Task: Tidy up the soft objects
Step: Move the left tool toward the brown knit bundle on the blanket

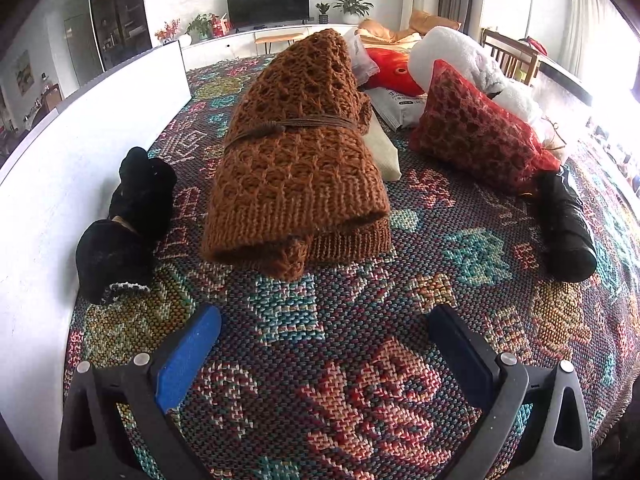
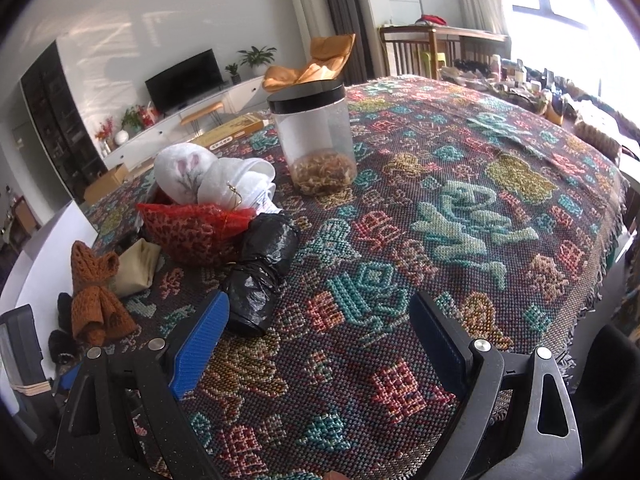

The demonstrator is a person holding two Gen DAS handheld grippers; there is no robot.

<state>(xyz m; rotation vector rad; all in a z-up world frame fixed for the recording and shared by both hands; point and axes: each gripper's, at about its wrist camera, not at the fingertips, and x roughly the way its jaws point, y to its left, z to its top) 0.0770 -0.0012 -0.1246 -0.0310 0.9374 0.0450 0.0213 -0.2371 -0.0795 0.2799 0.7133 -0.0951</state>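
A folded brown knit scarf (image 1: 296,152) tied with cord lies on the patterned cloth ahead of my open, empty left gripper (image 1: 324,336); it also shows in the right wrist view (image 2: 96,300). A black plush item (image 1: 128,220) lies to its left. A red mesh pouch (image 1: 476,136) and white plush towels (image 1: 460,56) lie to the right. A rolled black plastic bag (image 1: 564,232) lies at the right; in the right wrist view the bag (image 2: 260,268) is just beyond the left finger of my open, empty right gripper (image 2: 320,328).
A clear jar with a black lid (image 2: 316,136) stands on the woven tablecloth (image 2: 460,220). A white wall or box edge (image 1: 80,140) runs along the left. A red plush (image 1: 392,72) and a paper packet (image 1: 400,108) lie behind the scarf. Clutter lines the far right edge.
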